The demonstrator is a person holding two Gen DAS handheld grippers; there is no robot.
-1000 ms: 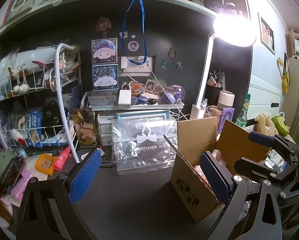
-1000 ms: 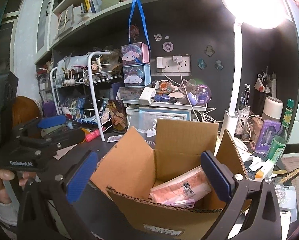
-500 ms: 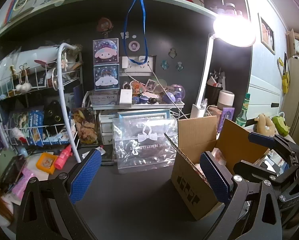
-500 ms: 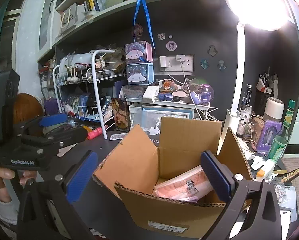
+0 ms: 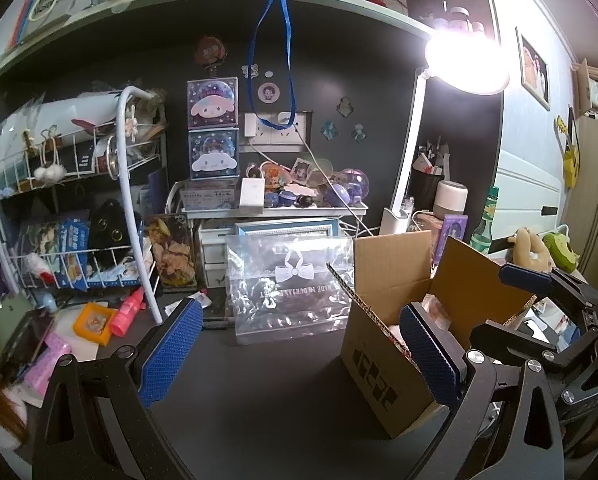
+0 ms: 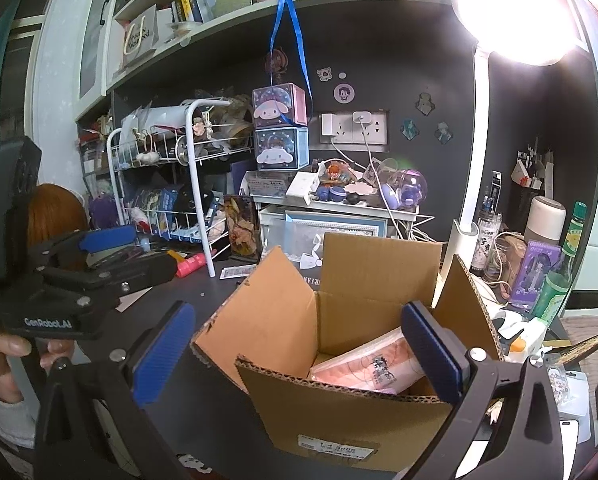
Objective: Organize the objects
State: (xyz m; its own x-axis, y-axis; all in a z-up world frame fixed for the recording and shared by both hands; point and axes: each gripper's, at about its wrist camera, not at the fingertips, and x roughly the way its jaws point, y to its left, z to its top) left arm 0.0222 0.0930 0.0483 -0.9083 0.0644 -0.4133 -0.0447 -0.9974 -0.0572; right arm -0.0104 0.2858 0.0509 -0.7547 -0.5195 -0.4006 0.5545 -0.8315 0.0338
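An open cardboard box [image 6: 351, 396] stands on the dark desk, and a pink packet [image 6: 363, 364] lies inside it. The box also shows in the left wrist view [image 5: 383, 368] at the right. My right gripper [image 6: 299, 352] is open and empty, held just above the box's near edge. My left gripper [image 5: 299, 352] is open and empty over bare desk left of the box, facing a clear plastic bag [image 5: 291, 288] with a white bow. The left gripper also appears in the right wrist view [image 6: 99, 272] at the left.
A white wire rack [image 5: 67, 208] full of small items stands at the left. An orange case [image 5: 95, 322] and a pink tube [image 5: 127, 312] lie below it. A lit desk lamp [image 5: 467, 64], a green bottle [image 6: 559, 280] and clutter crowd the right. A shelf of trinkets [image 5: 275, 200] sits behind.
Both grippers have drawn back and up slightly. The box now sits lower in the right wrist view. Both stay open and empty.
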